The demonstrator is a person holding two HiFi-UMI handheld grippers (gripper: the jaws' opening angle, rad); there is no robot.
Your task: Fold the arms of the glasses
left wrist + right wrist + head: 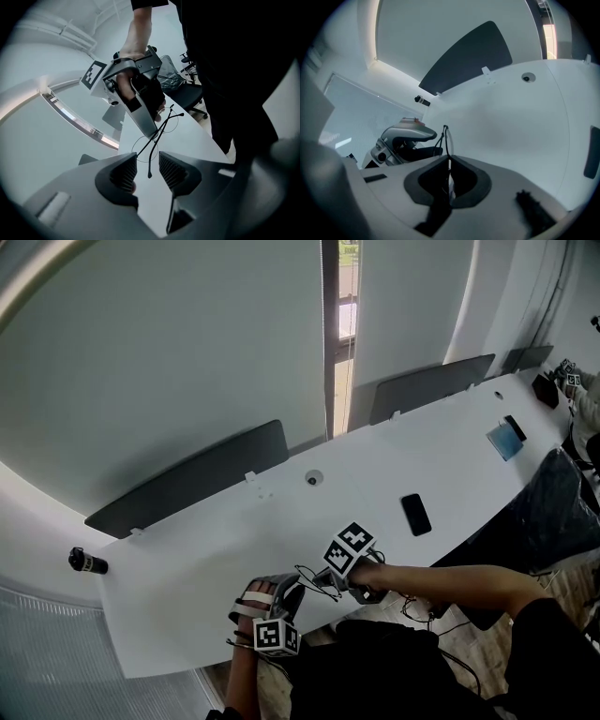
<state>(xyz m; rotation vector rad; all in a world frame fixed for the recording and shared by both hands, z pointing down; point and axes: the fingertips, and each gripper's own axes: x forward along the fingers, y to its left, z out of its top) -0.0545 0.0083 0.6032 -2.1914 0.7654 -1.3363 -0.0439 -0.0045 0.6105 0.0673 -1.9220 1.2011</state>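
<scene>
Thin black wire glasses (309, 579) hang just above the white table (187, 568) near its front edge, between my two grippers. My right gripper (319, 582) is shut on the glasses (446, 140) at the frame, its pads pressed together on the wire. In the left gripper view the round lenses and one temple arm (151, 161) reach toward me. The arm's tip lies between the ribbed pads (124, 173) of my left gripper (147, 164), touching neither. That left gripper (289, 592) stands open, facing the right one at close range.
A black phone (415, 514) and a blue card (506, 440) lie farther right on the table. Dark divider panels (187, 479) line the far edge, by a round grommet (312, 478). A small black cylinder (86, 562) sits left of the table. An office chair (187, 93) stands behind.
</scene>
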